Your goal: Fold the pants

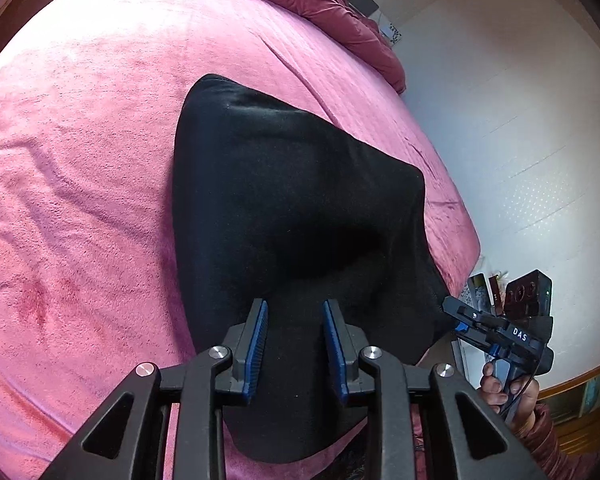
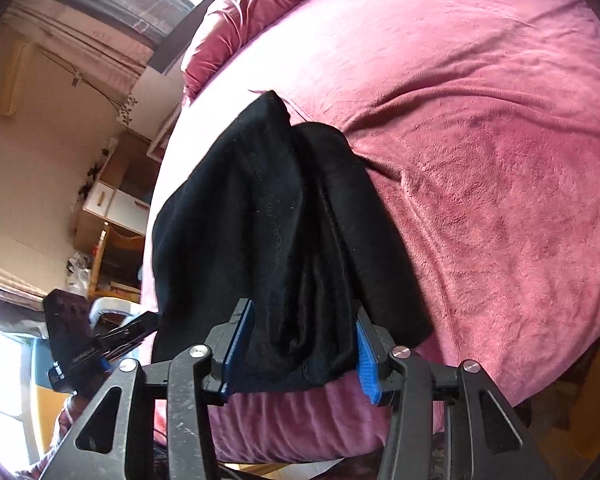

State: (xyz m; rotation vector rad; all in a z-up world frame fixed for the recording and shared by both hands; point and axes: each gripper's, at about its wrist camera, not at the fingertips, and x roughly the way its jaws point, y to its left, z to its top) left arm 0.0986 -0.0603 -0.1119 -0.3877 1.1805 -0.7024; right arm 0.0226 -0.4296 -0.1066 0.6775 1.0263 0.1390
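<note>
The black pants are bunched up on the pink bed, hanging a bit over its near edge. The left gripper has its jaws spread wide with the cloth between them but not pinched. The right gripper is just as wide around a thick fold; the dark red duvet is piled at the bed's far edge.

The pants are plain black. The blanket under them is pink and fuzzy, with a darker maroon duvet at its far end. Both grippers are black with blue pads.
</note>
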